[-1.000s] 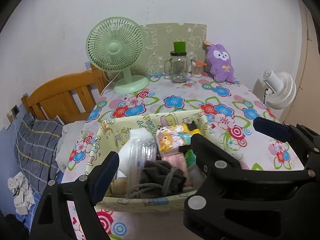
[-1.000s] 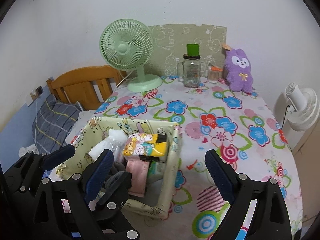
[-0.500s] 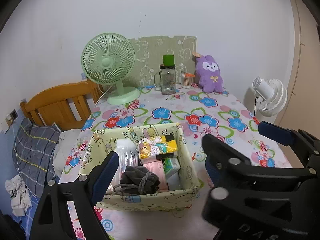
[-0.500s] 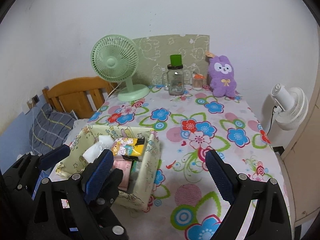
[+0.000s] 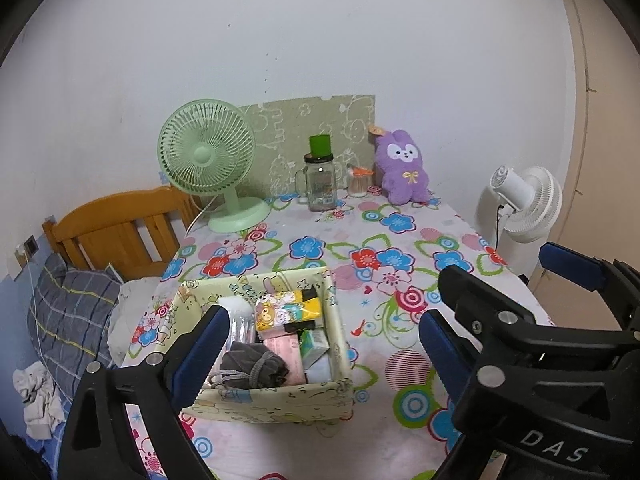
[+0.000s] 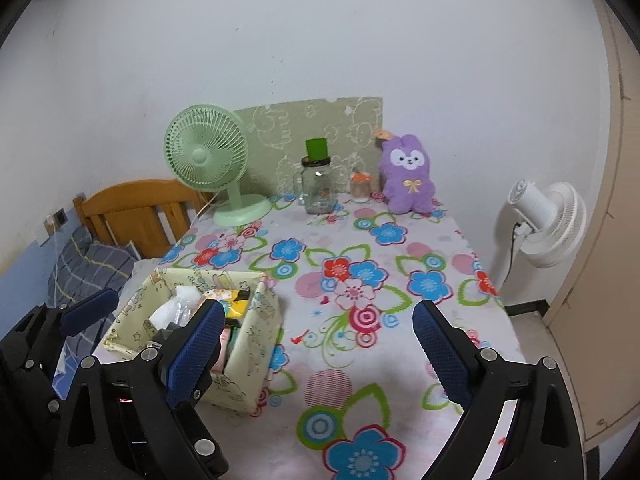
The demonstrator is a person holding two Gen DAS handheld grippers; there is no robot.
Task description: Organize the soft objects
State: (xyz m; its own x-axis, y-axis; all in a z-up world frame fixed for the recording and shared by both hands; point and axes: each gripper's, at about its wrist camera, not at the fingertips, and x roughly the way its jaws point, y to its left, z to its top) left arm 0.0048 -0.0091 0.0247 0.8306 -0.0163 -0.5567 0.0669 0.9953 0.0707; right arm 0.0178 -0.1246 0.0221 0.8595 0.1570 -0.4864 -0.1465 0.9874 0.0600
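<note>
The grey drawstring pouch [image 5: 252,368] lay crumpled at the near end of the fabric storage box [image 5: 280,398], just beside a pink packet [image 5: 286,354] and below a yellow cartoon-printed pack [image 5: 288,308]. It looked light and limp, likely to sag and fold when lifted, so the bunched middle or the cord loop seemed the surest place to pinch. The box's own walls looked soft and might buckle if pressed. Beyond the box, at the far end of the floral tablecloth [image 6: 360,280], sat a purple plush rabbit [image 6: 408,174], well apart. The left gripper [image 5: 320,332] hung above the box, jaws wide and empty; the right gripper [image 6: 316,340], to the box's right, was equally wide and empty.
</note>
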